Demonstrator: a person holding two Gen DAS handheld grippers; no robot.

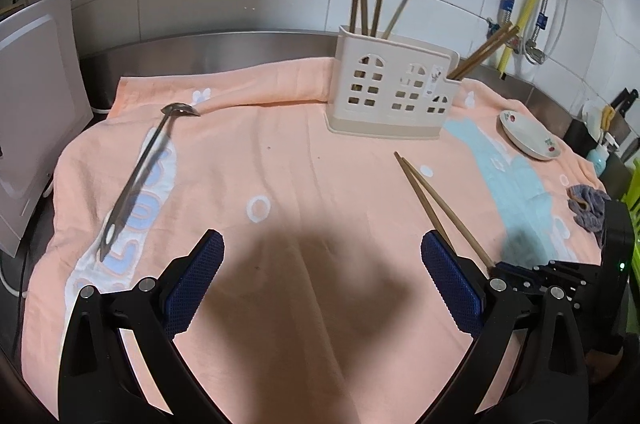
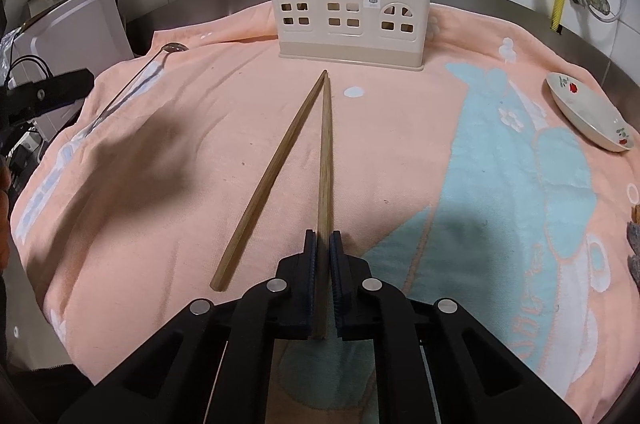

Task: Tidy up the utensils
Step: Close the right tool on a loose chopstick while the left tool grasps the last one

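Right gripper (image 2: 323,244) clenched on one chopstick (image 2: 325,160), tip pointing to 12 o'clock at the holder (image 2: 352,20). Second chopstick (image 2: 272,180) lies loose on the towel (image 2: 160,224), at 11 o'clock from the pads, tips touching. Left gripper (image 1: 322,276) spread wide, nothing between the pads. Ladle (image 1: 140,172) at its 10 o'clock.

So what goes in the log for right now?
right gripper: shut on chopstick | second chopstick: loose on towel | left gripper: open, empty | holder: upright
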